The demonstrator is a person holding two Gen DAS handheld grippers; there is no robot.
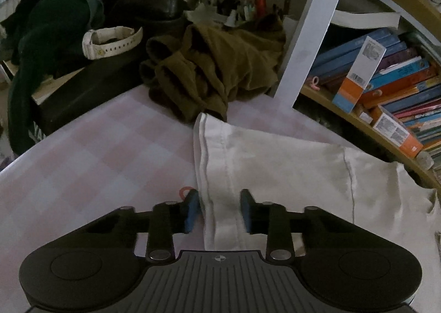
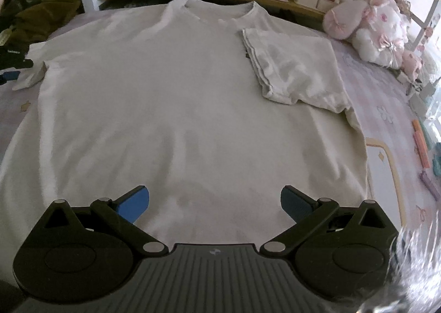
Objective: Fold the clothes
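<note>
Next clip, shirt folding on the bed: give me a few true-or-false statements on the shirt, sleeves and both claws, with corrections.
1. The white T-shirt lies flat on the bed. True.
2. Both sleeves are folded in. False: only the right-hand sleeve is folded over; the other sleeve lies out.
3. The left claw straddles the unfolded sleeve's hem. True.
4. The right claw grips the collar. False: it is open over the bottom part.
</note>
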